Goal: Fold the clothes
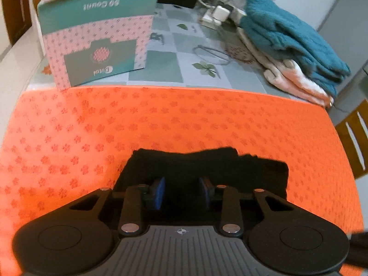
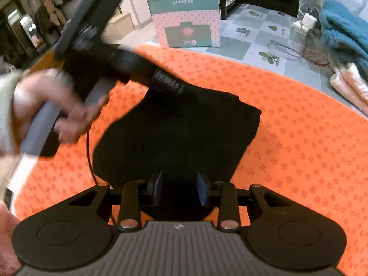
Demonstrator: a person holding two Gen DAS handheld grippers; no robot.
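Note:
A folded black garment lies on an orange mat with a flower print. My left gripper hangs open just over the garment's near edge, blue pads apart and the dark cloth beneath them. In the right wrist view the same black garment spreads across the orange mat. My right gripper is open above its near edge. A person's hand holds the left tool at upper left, blurred, its front end reaching the garment's far left corner.
Teal and pink cartons stand stacked at the mat's far left. A pile of folded towels, teal on top of pink and cream, sits far right. A white charger and cable lie on the checked tablecloth. A wooden chair stands right.

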